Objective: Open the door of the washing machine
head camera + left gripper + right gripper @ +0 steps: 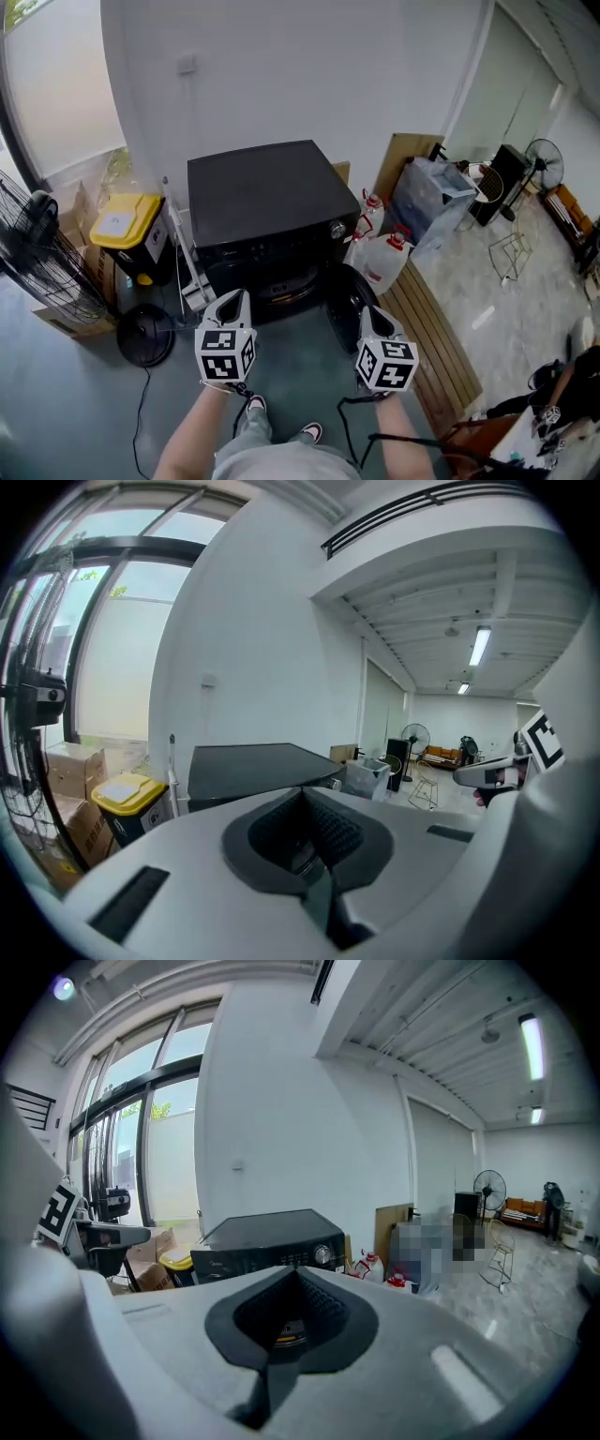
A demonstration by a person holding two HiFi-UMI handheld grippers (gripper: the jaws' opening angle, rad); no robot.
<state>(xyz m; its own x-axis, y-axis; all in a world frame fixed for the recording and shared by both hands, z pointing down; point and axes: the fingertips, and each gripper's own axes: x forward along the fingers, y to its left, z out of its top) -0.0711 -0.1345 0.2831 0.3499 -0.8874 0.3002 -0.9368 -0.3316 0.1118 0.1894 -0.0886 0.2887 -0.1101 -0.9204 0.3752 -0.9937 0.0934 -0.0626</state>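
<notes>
Left gripper (232, 302) and right gripper (371, 317) are hovering nearest, fingers together, empty. Just beyond, the washing machine (267, 192) is standing with its door (345, 302) apparently swung open rightward; nothing seems left to do.

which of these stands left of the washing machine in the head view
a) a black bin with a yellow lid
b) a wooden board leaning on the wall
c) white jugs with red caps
a: the black bin with a yellow lid stands to the left of the washing machine, while the white jugs and the wooden board are on its right.
</notes>
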